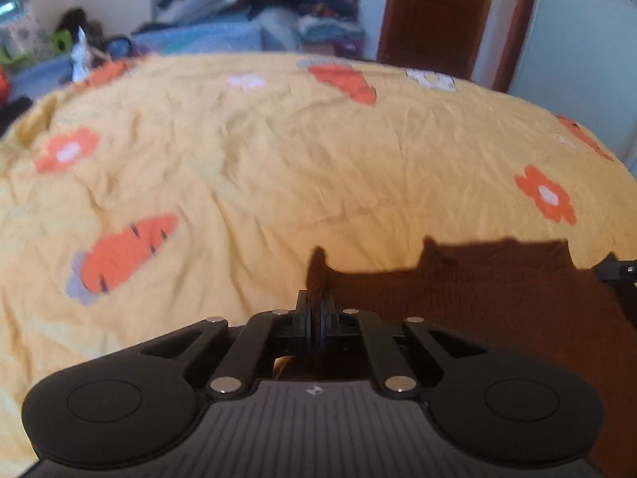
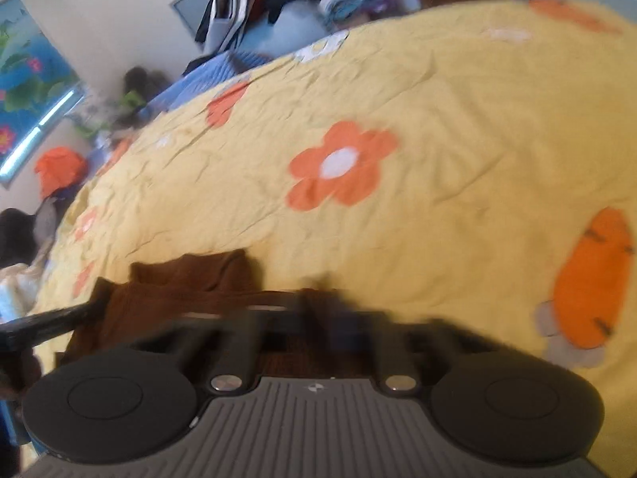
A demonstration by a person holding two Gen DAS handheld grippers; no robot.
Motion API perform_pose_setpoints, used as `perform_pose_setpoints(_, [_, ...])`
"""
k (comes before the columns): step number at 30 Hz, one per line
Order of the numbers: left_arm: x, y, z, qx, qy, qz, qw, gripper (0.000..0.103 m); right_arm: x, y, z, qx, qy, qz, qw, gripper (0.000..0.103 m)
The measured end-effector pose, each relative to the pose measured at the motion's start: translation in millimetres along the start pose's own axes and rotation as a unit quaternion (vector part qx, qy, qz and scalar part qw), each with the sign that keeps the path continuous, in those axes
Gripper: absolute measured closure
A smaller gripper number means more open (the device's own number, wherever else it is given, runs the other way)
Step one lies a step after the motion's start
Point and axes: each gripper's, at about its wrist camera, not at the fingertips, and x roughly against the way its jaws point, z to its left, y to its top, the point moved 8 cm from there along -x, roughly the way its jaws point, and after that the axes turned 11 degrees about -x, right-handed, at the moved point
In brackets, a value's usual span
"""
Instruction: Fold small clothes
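Note:
A small brown knitted garment (image 1: 477, 302) lies on a yellow bedspread (image 1: 278, 167) printed with orange flowers and carrots. My left gripper (image 1: 316, 302) is shut on the garment's left corner, which sticks up between the fingers. In the right wrist view the garment (image 2: 179, 290) spreads to the left, and my right gripper (image 2: 318, 310) is blurred by motion, with its fingers close together on the garment's near right edge. The right gripper also shows at the right edge of the left wrist view (image 1: 621, 273), and the left gripper at the left of the right wrist view (image 2: 47, 324).
The bedspread (image 2: 438, 119) covers the whole bed. Past its far edge a pile of clothes (image 1: 310, 4) lies on a blue surface. A brown door (image 1: 438, 12) stands at the back right. An orange item (image 2: 59, 171) sits off the bed's left side.

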Motion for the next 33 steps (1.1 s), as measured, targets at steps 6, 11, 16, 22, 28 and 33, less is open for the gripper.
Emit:
perform_pose_setpoints(6, [-10, -16, 20, 0.003, 0.049, 0.008, 0.9988, 0.100, 21, 15, -10, -0.002, 0.008, -0.077, 0.997, 0.090])
perform_pose_setpoints(11, [17, -13, 8, -0.038, 0.078, -0.022, 0.9960, 0.092, 7, 0, -14, -0.031, 0.009, -0.054, 0.998, 0.065])
perform_pose_setpoints(16, [46, 7, -18, -0.039, 0.048, -0.078, 0.9950, 0.039, 64, 5, 12, -0.029, 0.036, -0.138, 0.989, 0.034])
perform_pose_setpoints(22, [-11, -10, -58, -0.079, 0.044, -0.019, 0.9957, 0.027, 14, -24, 41, 0.078, -0.035, -0.080, 0.993, 0.029])
perform_pose_setpoints(28, [-15, -14, -45, -0.039, 0.021, -0.030, 0.9986, 0.019, 12, -22, 3, 0.048, -0.010, -0.106, 0.993, 0.034])
perform_pose_setpoints(33, [-14, -15, -46, -0.038, 0.025, -0.032, 0.9984, 0.018, 30, -24, 21, 0.031, -0.036, -0.111, 0.993, 0.031])
